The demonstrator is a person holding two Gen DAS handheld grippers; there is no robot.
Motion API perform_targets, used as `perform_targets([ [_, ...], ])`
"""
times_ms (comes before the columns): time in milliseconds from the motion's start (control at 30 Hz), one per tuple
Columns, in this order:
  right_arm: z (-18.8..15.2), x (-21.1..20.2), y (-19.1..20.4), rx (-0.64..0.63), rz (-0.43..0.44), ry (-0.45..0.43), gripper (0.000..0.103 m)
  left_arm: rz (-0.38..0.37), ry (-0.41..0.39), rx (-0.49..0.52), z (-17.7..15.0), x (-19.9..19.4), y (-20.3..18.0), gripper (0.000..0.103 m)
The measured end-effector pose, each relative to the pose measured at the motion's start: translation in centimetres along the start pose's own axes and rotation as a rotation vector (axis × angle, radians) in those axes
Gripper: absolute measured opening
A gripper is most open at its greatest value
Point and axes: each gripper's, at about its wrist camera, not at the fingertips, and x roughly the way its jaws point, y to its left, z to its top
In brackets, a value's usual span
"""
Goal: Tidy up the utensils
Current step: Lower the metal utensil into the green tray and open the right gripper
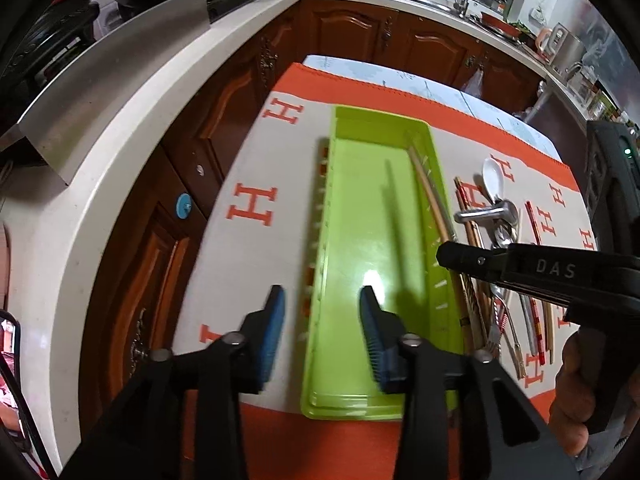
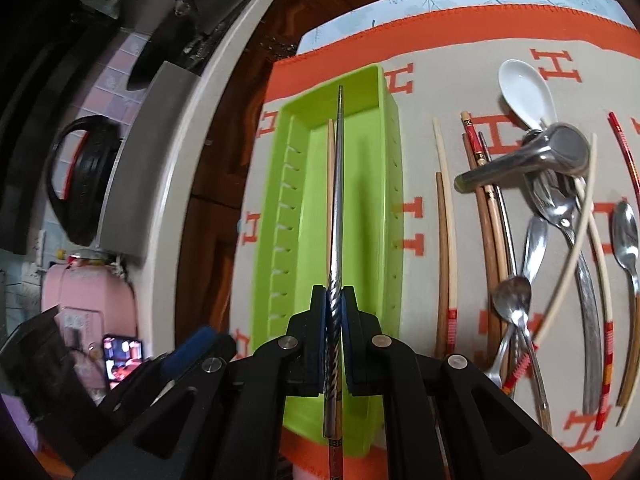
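A long green tray (image 1: 328,240) (image 2: 386,184) lies on the table with one wooden chopstick (image 1: 430,200) (image 2: 330,184) inside along its side. My right gripper (image 2: 335,300) is shut on a metal chopstick (image 2: 338,200) and holds it lengthwise over the tray; the gripper also shows in the left wrist view (image 1: 444,258). My left gripper (image 1: 322,300) is open and empty, straddling the tray's near left wall. A pile of chopsticks (image 2: 486,208), metal spoons (image 2: 516,300) and a white ceramic spoon (image 2: 524,92) (image 1: 494,178) lies right of the tray.
An orange-and-beige cloth (image 1: 256,208) (image 2: 424,92) covers the table. A metal garlic press (image 2: 532,160) (image 1: 486,214) rests on the utensil pile. A white counter (image 1: 120,128) and brown cabinets (image 1: 240,92) run along the left and far sides.
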Motion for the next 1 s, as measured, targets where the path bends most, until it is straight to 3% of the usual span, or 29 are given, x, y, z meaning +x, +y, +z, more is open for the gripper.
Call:
perform_targets([
  [67, 0.4, 0.7, -0.1, 0.005, -0.004, 0.014, 0.014, 0.006, -0.008, -0.01, 0.1, 0.0, 0.4, 0.045],
  [167, 0.6, 0.9, 0.0, 0.005, -0.012, 0.0, 0.034, 0.006, -0.007, -0.017, 0.3, 0.2, 0.7, 0.045],
  [200, 0.6, 0.7, 0.1, 0.001, -0.01, -0.007, 0.035, 0.002, -0.005, -0.018, 0.3, 0.2, 0.7, 0.045],
  [400, -0.6, -2.1, 0.6, -0.092, -0.049, -0.033, 0.035, -0.025, 0.009, -0.005, 0.1, 0.2, 0.1, 0.045],
  [533, -2.7, -3.3, 0.3, -0.157, -0.047, 0.02, 0.034, -0.038, 0.014, -0.002, 0.0, 0.1, -0.3, 0.045],
  [600, -4.1, -3.4, 0.2, -0.187, -0.039, 0.067, 0.024, -0.042, 0.018, -0.005, -0.1, 0.0, -0.4, 0.045],
  [667, -5.5, -3.5, -0.2, -0.198, -0.031, 0.101, 0.02, -0.041, 0.019, -0.006, -0.1, 0.0, -0.4, 0.045],
  [1000, -9.4, -2.8, -0.8, -0.248, -0.012, 0.208, 0.015, -0.042, 0.031, -0.008, -0.6, -0.1, -0.2, 0.046],
])
